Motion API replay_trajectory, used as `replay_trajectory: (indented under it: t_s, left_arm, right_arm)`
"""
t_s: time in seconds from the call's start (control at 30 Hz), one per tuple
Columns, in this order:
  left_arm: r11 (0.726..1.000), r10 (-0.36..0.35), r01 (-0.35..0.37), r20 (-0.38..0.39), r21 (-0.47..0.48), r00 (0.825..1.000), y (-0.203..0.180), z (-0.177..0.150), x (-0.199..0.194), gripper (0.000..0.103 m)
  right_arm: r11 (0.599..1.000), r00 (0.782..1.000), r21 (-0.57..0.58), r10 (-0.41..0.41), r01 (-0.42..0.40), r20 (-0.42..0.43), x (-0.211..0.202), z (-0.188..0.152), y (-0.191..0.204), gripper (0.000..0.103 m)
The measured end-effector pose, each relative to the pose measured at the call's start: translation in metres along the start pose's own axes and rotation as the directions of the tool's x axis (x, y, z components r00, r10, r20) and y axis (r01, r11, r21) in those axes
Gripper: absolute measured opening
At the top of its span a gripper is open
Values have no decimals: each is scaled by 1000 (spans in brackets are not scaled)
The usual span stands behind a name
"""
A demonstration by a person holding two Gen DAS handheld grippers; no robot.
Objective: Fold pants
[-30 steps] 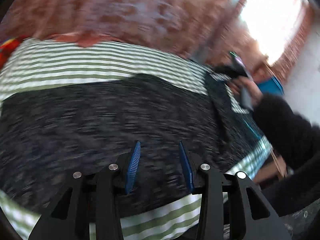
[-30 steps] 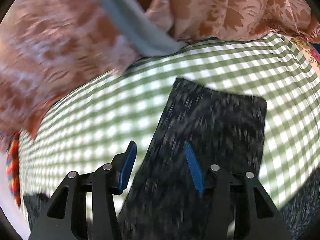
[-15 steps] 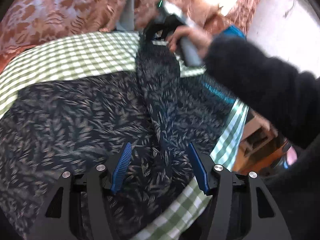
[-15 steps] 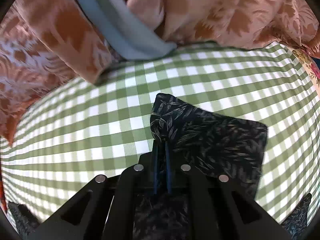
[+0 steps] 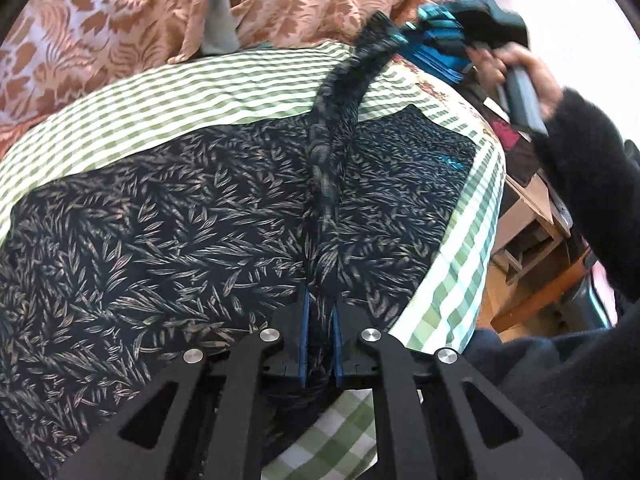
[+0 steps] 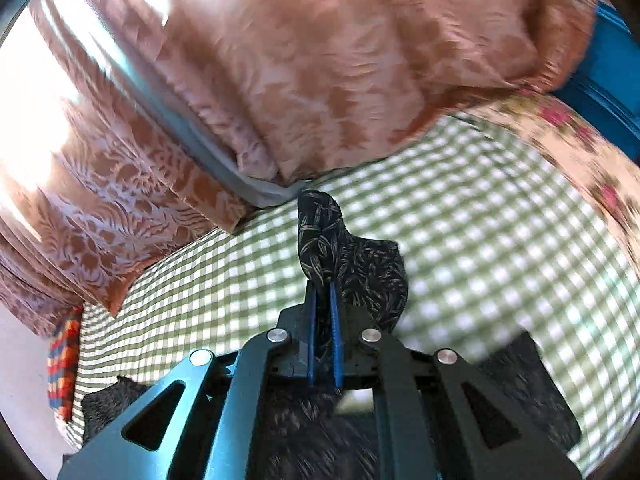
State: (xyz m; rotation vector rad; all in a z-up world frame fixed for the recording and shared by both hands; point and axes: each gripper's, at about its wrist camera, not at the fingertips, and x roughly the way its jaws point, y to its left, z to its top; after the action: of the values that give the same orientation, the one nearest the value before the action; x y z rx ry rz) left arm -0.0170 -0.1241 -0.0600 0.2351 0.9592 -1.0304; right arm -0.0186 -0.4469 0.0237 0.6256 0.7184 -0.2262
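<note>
- The pants [image 5: 160, 220], dark with a pale leaf print, lay across the frame's middle.
- My left hand-held gripper [image 5: 319, 336] had just clamped onto their fabric.
- My right hand-held gripper [image 6: 324, 344] pinched a lifted corner.
- I read no labels.

1. The left gripper [image 5: 319, 344] sits at the bottom of the view, its blue jaws pinched on a fold of the pants [image 5: 168, 232].
2. The pants, dark with a pale leaf print, lie spread over a green-and-white checked cloth [image 5: 224, 88].
3. From the jaws, a raised ridge of the same fabric runs up to the far edge.
4. There the right gripper [image 5: 404, 34], blurred, holds the ridge's far end aloft.
5. A hand [image 5: 516, 70] in a dark fuzzy sleeve [image 5: 588, 148] grips its handle.
6. Orange patterned curtains [image 5: 120, 20] hang behind.
</note>
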Motion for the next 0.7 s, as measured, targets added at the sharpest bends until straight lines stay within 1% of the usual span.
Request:
replay_trajectory:
  t_s: [0.07, 0.13, 0.2, 0.3, 0.33, 0.43, 0.5, 0.53, 0.57, 0.63, 0.67, 0.7]
  left_arm:
    - [1000, 1, -1, 5, 7, 1000, -1, -1, -1, 8]
    - [1000, 7, -7, 4, 16, 1000, 0, -2, -2, 8]
    - [999, 16, -16, -2, 28, 1000, -1, -3, 0, 8]
    - [998, 31, -30, -16, 47, 999, -5, -3, 3, 8]
    - [998, 37, -36, -18, 51, 999, -6, -3, 3, 8]
    - [998, 45, -44, -23, 55, 999, -7, -3, 5, 8]
    - [997, 52, -50, -24, 60, 998, -7, -3, 4, 8]
    - [997, 52, -51, -23, 60, 998, -8, -3, 5, 8]
    - [997, 54, -53, -22, 64, 998, -8, -2, 4, 8]
    - [996, 56, -55, -16, 71, 998, -9, 0, 2, 8]
    - [996, 50, -50, -10, 71, 999, -9, 2, 0, 8]
    - [996, 47, -47, -1, 72, 999, -8, 3, -3, 8]
  right_arm:
    - [999, 1000, 30, -10, 9, 2, -16, -18, -22, 6]
    - [996, 1000, 85, -27, 27, -11, -28, -42, -50, 6]
    - [985, 999, 167, -34, 39, -38, -31, -66, -80, 6]
    - [968, 996, 241, -53, 67, -65, -29, -88, -108, 5]
    - [961, 997, 270, -42, 59, -69, -29, -95, -117, 6]
    - [950, 998, 308, -23, 42, -64, -25, -100, -127, 7]
    - [945, 998, 325, -20, 36, -53, -24, -97, -131, 14]
    - [942, 999, 334, -21, 36, -50, -24, -96, -132, 19]
    - [940, 999, 340, -28, 41, -42, -24, -94, -134, 28]
    - [940, 998, 337, -45, 56, -39, -22, -89, -135, 28]
    - [938, 998, 341, -52, 63, -41, -23, -88, -140, 26]
    - [940, 997, 335, -58, 69, -43, -23, -86, -139, 15]
